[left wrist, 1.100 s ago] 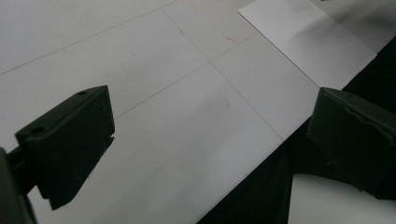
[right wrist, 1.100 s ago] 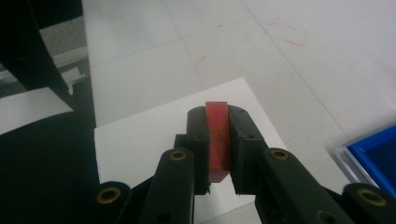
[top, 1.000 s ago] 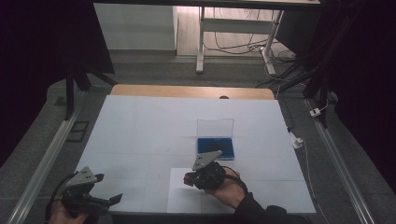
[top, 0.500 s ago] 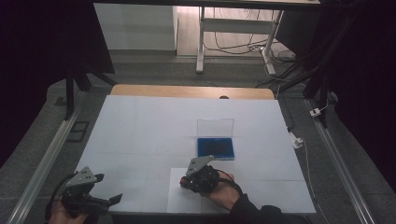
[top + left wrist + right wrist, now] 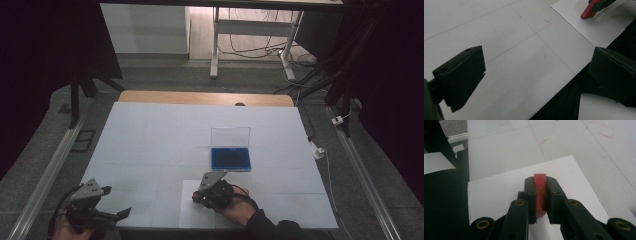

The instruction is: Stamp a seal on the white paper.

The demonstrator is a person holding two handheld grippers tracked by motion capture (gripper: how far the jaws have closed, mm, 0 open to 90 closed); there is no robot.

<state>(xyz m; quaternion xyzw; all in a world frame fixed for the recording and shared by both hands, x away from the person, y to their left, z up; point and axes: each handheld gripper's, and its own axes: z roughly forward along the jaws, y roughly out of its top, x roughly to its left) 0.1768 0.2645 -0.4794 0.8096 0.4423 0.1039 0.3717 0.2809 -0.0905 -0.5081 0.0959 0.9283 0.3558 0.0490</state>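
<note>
Up close, right tongs (image 5: 541, 195) clamping red block (image 5: 540, 192)

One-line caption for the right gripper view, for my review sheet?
Right tool shut on a red block, held over a white paper sheet on the white table.

Your right gripper (image 5: 201, 196) slides left and toward you over the white sheet (image 5: 192, 210) — away from the blue case (image 5: 230, 158) — red block (image 5: 540, 192) still clamped.
</note>
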